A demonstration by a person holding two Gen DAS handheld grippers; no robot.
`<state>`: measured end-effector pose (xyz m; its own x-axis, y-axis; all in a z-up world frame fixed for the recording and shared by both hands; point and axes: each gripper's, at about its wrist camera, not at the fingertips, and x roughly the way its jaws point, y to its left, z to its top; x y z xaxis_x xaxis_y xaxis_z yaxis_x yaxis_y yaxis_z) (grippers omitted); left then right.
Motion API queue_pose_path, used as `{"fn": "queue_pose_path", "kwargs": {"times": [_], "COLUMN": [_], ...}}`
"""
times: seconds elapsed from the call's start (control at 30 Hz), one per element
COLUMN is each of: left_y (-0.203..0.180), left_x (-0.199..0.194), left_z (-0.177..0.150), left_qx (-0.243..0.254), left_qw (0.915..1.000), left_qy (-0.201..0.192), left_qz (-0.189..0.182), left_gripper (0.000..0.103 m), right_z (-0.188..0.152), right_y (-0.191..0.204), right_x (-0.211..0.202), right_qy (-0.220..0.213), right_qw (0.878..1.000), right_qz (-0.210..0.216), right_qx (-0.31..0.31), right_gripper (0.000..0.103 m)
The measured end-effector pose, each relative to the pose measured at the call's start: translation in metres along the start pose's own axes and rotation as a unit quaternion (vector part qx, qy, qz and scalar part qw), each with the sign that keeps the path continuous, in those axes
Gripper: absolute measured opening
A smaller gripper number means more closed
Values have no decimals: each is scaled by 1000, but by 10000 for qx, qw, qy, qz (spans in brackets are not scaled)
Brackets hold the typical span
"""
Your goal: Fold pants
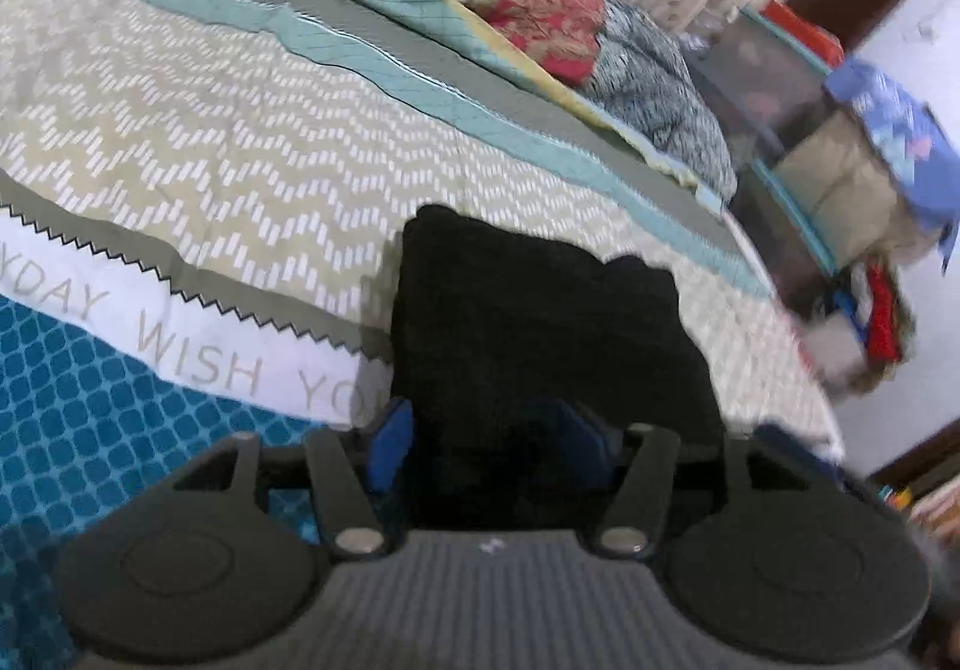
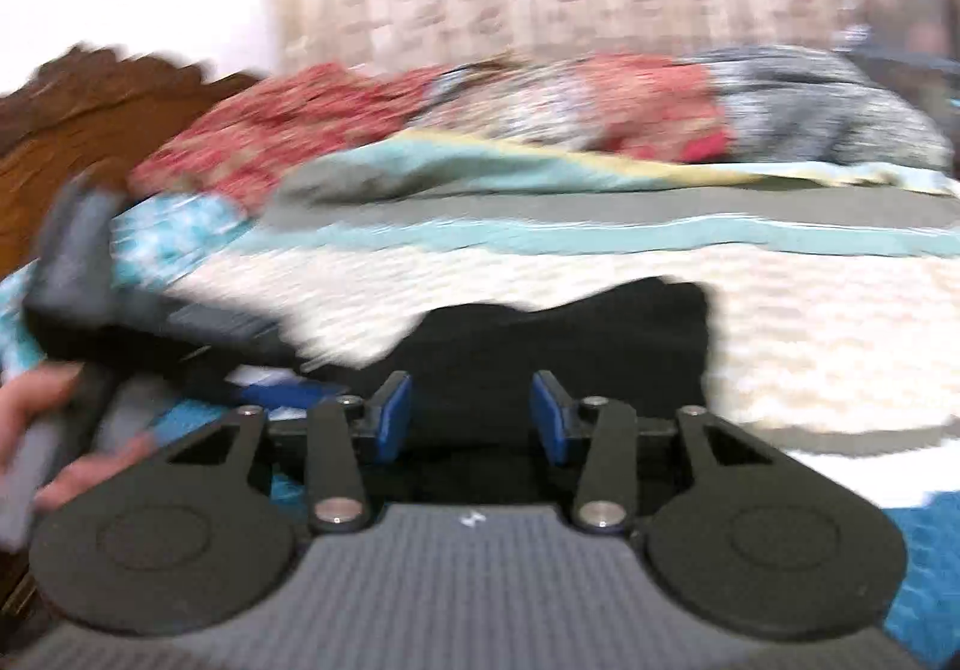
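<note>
Here both the left gripper (image 1: 498, 451) and right gripper (image 2: 472, 418) stand open at the folded black pants (image 1: 540, 322).

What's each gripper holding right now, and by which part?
Left gripper: fingers wide apart around the near edge of the folded black pants; whether they grip it cannot be told. Right gripper: fingers apart, nothing held, just short of the pants.

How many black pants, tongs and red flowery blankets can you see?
Black pants: 1
Tongs: 2, the left tongs and the right tongs
Red flowery blanket: 1
Total: 4
</note>
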<state>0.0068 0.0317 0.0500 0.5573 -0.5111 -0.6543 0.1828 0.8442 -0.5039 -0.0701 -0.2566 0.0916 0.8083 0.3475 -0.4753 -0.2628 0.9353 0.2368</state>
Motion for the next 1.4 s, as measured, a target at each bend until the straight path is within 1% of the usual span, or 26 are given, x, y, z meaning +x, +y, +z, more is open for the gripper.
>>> {"fn": "queue_pose_path", "kwargs": {"times": [0.03, 0.07, 0.1, 0.13, 0.17, 0.23, 0.33, 0.43, 0.53, 0.67, 0.77, 0.83, 0.9, 0.93, 1.0, 1.1, 1.4], "left_y": [-3, -6, -5, -2, 1, 5, 2, 0, -5, -11, -12, -10, -11, -12, -14, -16, -11], "left_x": [2, 8, 17, 22, 24, 21, 12, 4, -1, -6, -10, -11, -13, -14, -15, -16, -14], "left_z": [-5, -10, -13, -17, -20, -20, -18, -20, -24, -33, -36, -38, -40, -41, -43, -46, -49], "left_qx": [136, 245, 258, 165, -34, -204, -77, -95, -17, 138, 140, 127, 174, 218, 333, 450, 372], "left_qw": [9998, 9989, 9977, 9975, 9979, 9979, 9985, 9989, 9992, 9989, 9985, 9981, 9975, 9971, 9958, 9942, 9932], "left_qy": [65, 213, 392, 521, 562, 554, 464, 424, 367, 341, 323, 336, 343, 341, 313, 301, 387], "left_qz": [150, 352, 494, 441, 318, 266, 293, 199, 147, 284, 408, 495, 587, 649, 798, 927, 1036], "left_gripper": [55, 55, 57, 58, 58, 58, 58, 60, 64, 64, 64, 65, 66, 67, 75, 76, 80], "right_z": [-1, -9, -19, -29, -34, -31, -26, -28, -33, -40, -45, -50, -60, -64, -63, -63, -67], "right_y": [-9, -19, -27, -36, -43, -50, -49, -58, -77, -94, -94, -94, -93, -91, -84, -78, -75], "right_x": [9, 17, 26, 35, 34, 28, 19, 7, 3, -3, -7, -5, 0, -1, -1, 1, 1], "right_qy": [173, 440, 690, 921, 902, 873, 656, 442, 306, 298, 361, 497, 666, 636, 619, 621, 563], "right_qw": [9996, 9982, 9960, 9932, 9923, 9896, 9906, 9893, 9814, 9709, 9686, 9674, 9632, 9638, 9693, 9729, 9755], "right_qz": [-153, -350, -521, -620, -579, -495, -464, -462, -484, -548, -596, -635, -692, -716, -790, -847, -832], "right_qx": [140, 223, 233, 337, 623, 1028, 1106, 1313, 1832, 2313, 2387, 2402, 2511, 2488, 2246, 2062, 1959], "right_gripper": [41, 41, 39, 40, 42, 42, 42, 44, 44, 45, 45, 45, 45, 46, 47, 51, 56]}}
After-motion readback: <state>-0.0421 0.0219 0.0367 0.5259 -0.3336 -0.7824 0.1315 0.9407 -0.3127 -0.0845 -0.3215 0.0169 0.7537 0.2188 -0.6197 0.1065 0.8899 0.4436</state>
